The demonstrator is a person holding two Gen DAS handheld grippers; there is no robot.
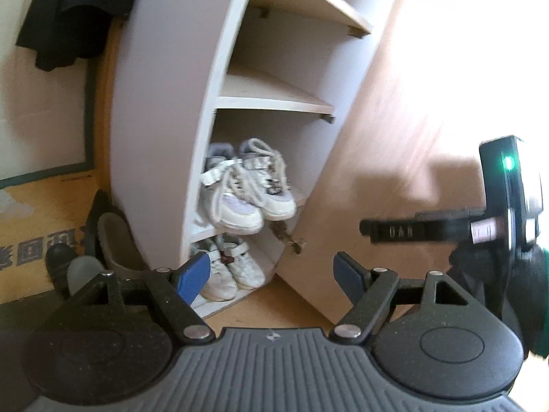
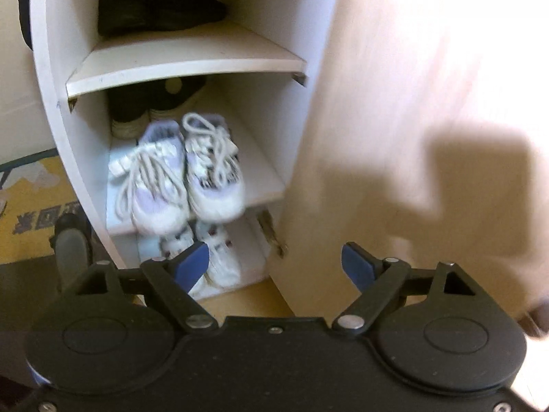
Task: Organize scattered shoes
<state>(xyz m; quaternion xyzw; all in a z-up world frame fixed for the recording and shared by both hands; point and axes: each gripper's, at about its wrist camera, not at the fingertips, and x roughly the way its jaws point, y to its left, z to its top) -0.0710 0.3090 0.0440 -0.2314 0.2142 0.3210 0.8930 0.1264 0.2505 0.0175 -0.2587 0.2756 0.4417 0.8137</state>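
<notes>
Shoes already fill part of the white shoe cabinet (image 1: 164, 110): a pair of white and lilac laced sneakers (image 1: 248, 189) sits on one of its lower shelves, toes hanging over the front edge, and directly beneath them on the cabinet's bottom board stands a pair of white strap sneakers (image 1: 233, 271). Behind the laced pair, deeper on the same shelf, the right wrist view shows a dark pair with pale toe caps (image 2: 144, 110), and one shelf higher lies a pair of black shoes (image 2: 154, 7). The wooden cabinet door (image 1: 394, 110) stands open at the cabinet's right side. Left of the cabinet, on the floor, a dark shoe (image 1: 113, 237) leans against its side wall, with a black toe (image 1: 58, 257) just beside it over a yellow printed mat (image 1: 41, 213). The left gripper (image 1: 271, 274) is spread wide in front of the cabinet's lowest compartment, holding nothing. The right gripper (image 2: 274, 267) is likewise spread wide and empty, facing the same compartment; its body appears in the left wrist view near the open door.
</notes>
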